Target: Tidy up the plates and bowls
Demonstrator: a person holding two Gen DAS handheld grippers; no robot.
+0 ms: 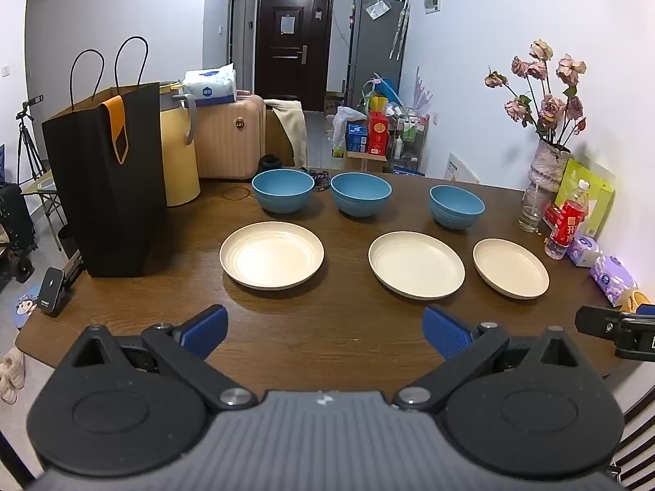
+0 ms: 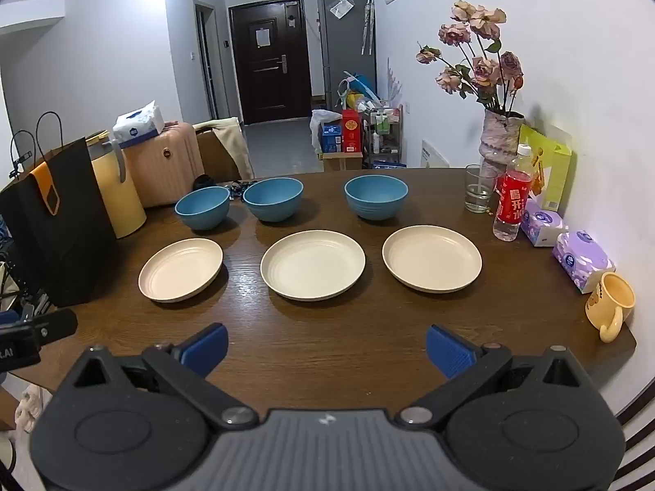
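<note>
Brown wood table [image 1: 327, 327] carries three blue bowls in a far row and three cream plates in a nearer row, none touching another.

Far row, left wrist view: left bowl [image 1: 282, 190], middle bowl [image 1: 360, 193], right bowl [image 1: 456, 206]. The left and middle bowls stand near each other; the right bowl stands further off. All sit upright and empty.

Near row, left wrist view: left plate [image 1: 272, 255], middle plate [image 1: 416, 265], right plate [image 1: 510, 268]. Each plate lies flat in front of a bowl. The middle and right plates lie close together without contact; the left plate is well apart from them.

Left gripper [image 1: 325, 333] hovers over the near table edge, its blue pads [image 1: 204, 329] spread wide with nothing between them. Right gripper [image 2: 326, 347] hovers likewise, pads [image 2: 446, 350] wide apart and empty; its tip also shows at the right edge of the left wrist view.

Surroundings: a black paper bag [image 1: 106, 188] stands at the table's left end. At the right end, beside the wall, are a vase [image 2: 497, 139] of dried roses, a glass [image 2: 478, 193], a red-labelled bottle [image 2: 511, 200], two purple tissue packs [image 2: 581, 260] and a yellow mug [image 2: 610, 298].
</note>
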